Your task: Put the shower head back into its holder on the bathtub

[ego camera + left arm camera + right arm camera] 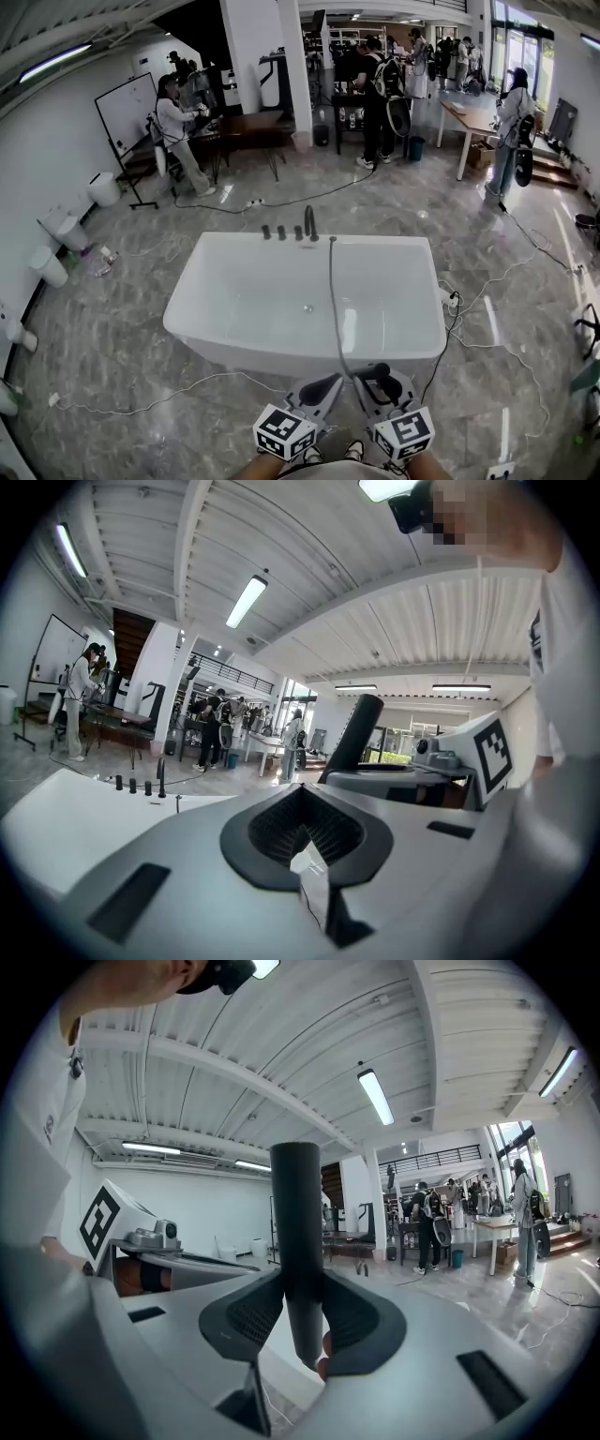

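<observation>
The right tongs [300, 1312] are clamped on the dark handle of the shower head [297, 1213], which stands upright between them. The left tongs [305, 834] are pressed together on nothing, just beside them at 9 o'clock. From the shower head the hose [335, 309] runs across the bathtub [234, 342] toward 12 o'clock and ends at the far rim next to the tap fittings [298, 231]. The holder probably sits there, so the right hand must reach over the tub. Around lie glossy grey floor [112, 347] and loose cables [159, 398], with people [178, 131] working beyond at 12 o'clock.
</observation>
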Tool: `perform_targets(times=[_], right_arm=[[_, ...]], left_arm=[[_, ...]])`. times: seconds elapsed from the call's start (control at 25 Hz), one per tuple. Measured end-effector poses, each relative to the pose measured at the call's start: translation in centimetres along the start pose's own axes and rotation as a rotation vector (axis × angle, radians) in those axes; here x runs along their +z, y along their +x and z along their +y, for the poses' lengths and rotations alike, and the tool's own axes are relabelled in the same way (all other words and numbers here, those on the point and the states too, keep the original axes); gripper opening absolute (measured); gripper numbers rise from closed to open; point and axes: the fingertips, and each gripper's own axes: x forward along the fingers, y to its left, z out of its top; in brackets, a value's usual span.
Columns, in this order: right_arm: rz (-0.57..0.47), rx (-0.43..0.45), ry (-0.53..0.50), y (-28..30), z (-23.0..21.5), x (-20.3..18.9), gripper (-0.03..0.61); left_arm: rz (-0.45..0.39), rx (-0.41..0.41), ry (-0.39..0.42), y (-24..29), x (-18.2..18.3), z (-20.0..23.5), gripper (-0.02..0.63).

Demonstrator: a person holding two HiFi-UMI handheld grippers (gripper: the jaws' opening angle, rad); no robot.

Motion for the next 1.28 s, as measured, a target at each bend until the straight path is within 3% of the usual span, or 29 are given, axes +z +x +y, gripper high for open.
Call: perform_targets(times=[0.6,1.28], right_arm=[[-0.023,-0.026,0.003,-1.9,-2.1,0.8,0.137],[-0.052,-0.045,0.050,-4.7,-8.4,0.7,0.137]], left_arm=[[0.024,-0.014,0.003,1.4,-0.6,-1.8,0.005],[0.056,-0.033,0.031,7.2,-0.9,-5.1,0.005]])
